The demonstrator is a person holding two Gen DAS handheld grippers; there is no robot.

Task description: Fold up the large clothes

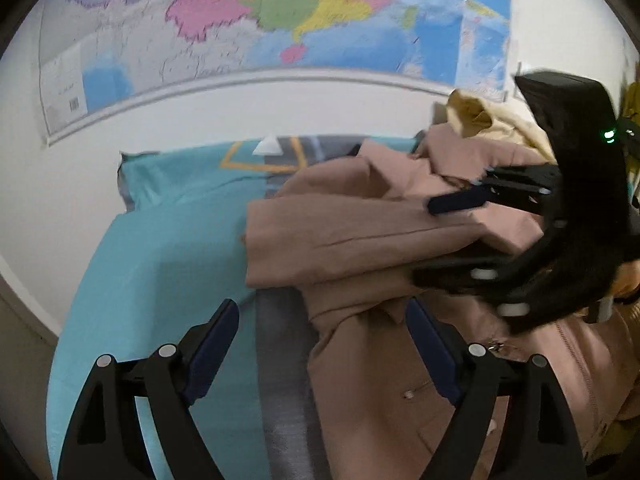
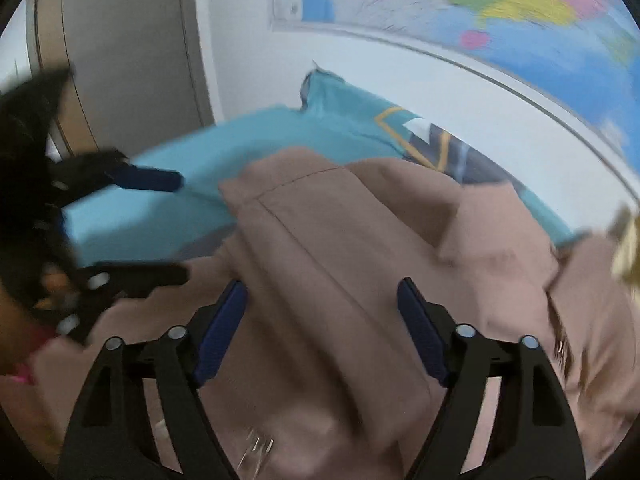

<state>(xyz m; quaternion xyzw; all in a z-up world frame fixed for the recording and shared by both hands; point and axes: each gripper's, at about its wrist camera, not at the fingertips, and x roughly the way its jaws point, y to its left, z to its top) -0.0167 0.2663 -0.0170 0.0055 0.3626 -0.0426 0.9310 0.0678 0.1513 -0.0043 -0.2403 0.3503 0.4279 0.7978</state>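
A large dusty-pink coat (image 1: 360, 232) lies partly folded on a bed with a teal sheet (image 1: 160, 264); it fills the right wrist view (image 2: 340, 264). My left gripper (image 1: 320, 320) is open and empty, hovering over the coat's left edge. It also shows at the left of the right wrist view (image 2: 180, 224), jaws apart. My right gripper (image 2: 320, 300) is open and empty just above the coat. In the left wrist view it (image 1: 424, 240) comes in from the right, with a folded flap of the coat lying between its fingers (image 1: 456, 200).
A colourful wall map (image 1: 280, 12) hangs above the bed. A teal pillow with a yellow and grey pattern (image 1: 272, 156) lies at the head. A beige and yellow garment (image 1: 480, 114) sits behind the coat. A grey door (image 2: 120, 52) stands at the left.
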